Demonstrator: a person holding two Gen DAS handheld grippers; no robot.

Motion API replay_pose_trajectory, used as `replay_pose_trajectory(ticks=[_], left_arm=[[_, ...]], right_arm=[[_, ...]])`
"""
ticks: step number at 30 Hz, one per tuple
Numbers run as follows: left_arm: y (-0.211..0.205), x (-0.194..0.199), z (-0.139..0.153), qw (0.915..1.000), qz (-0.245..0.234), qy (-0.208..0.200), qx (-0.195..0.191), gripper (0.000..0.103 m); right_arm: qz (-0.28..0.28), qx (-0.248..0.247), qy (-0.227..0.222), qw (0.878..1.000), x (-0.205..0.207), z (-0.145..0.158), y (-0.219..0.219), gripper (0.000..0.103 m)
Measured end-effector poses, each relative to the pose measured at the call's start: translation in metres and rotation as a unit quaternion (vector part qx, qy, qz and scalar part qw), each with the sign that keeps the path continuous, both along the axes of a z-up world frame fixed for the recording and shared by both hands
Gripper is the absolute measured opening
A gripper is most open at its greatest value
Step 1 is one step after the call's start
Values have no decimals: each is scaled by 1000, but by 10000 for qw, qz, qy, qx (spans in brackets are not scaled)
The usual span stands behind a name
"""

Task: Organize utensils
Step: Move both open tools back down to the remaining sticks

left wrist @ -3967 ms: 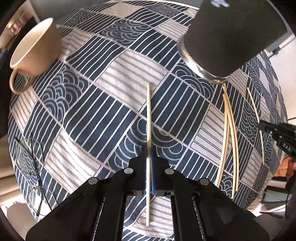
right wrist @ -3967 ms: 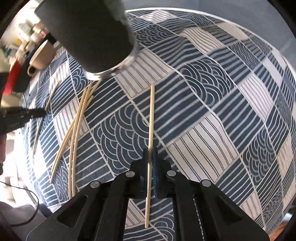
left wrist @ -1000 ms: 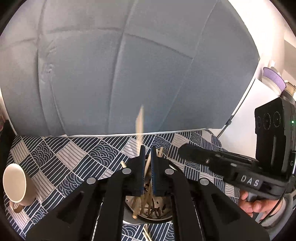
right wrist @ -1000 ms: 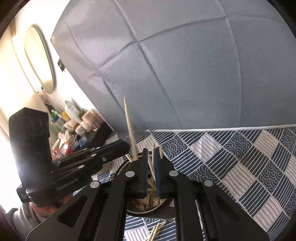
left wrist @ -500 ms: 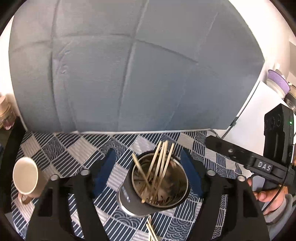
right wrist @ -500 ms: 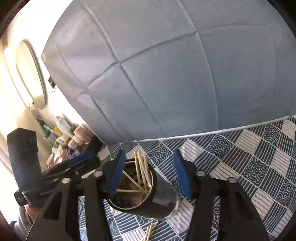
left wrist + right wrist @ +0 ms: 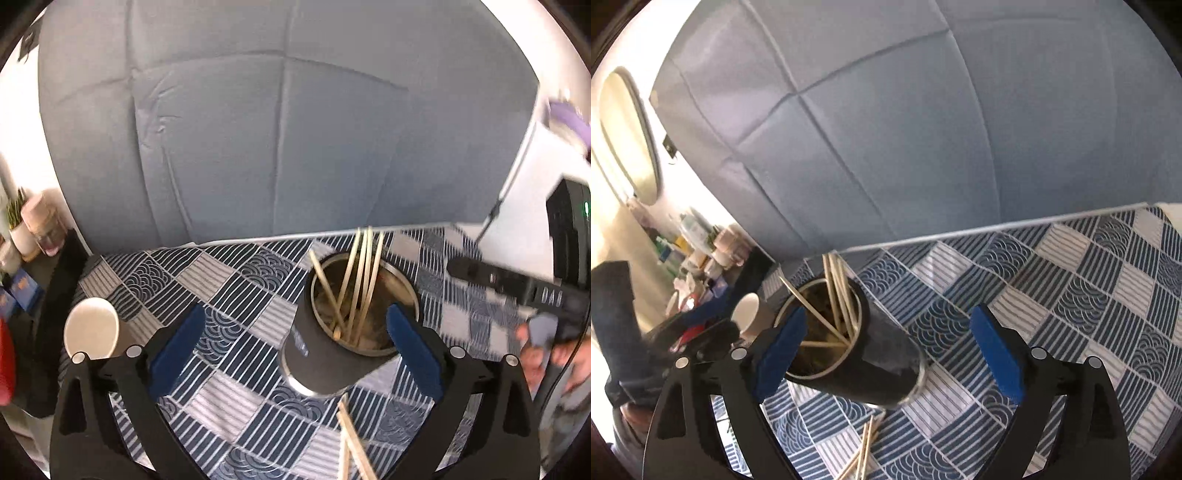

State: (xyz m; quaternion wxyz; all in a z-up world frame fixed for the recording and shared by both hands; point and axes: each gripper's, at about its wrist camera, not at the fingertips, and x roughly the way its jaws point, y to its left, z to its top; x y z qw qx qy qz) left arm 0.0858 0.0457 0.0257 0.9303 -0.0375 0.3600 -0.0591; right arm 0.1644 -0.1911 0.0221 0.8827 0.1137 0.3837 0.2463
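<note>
Both grippers hover over the dark cup (image 7: 332, 354), the left gripper (image 7: 295, 343) and the right gripper (image 7: 886, 350) with jaws wide apart and empty. Chopsticks (image 7: 360, 284) stand inside, while loose chopsticks (image 7: 349, 443) lie on the surface beside its base, probably next.

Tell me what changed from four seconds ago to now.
Both grippers let go: the left gripper and right gripper, each shut on a chopstick lying on the tablecloth then, lifted them and dropped them into the dark holder; both now hang open over it. Unchanged: the holder upright, loose chopsticks on the cloth beside it, the beige mug to its left.
</note>
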Motion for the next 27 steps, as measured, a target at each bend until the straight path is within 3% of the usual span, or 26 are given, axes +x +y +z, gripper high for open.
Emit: replay_pose_trajectory(ticks=[10,18,27], left_arm=[[-1,-18,-40,9978,-239,623,31,97],[-2,-36,-99,9899,-297,1374,165,97],[-11,-64,-142,9802,-350,1950,78,97]], right_arm=[[200,-530,410,9976,-22,-38,1,86],[414,-902,1005,9900,-52,-88,6,86],[635,-1170,1459,9803,-86,-129,19,86]])
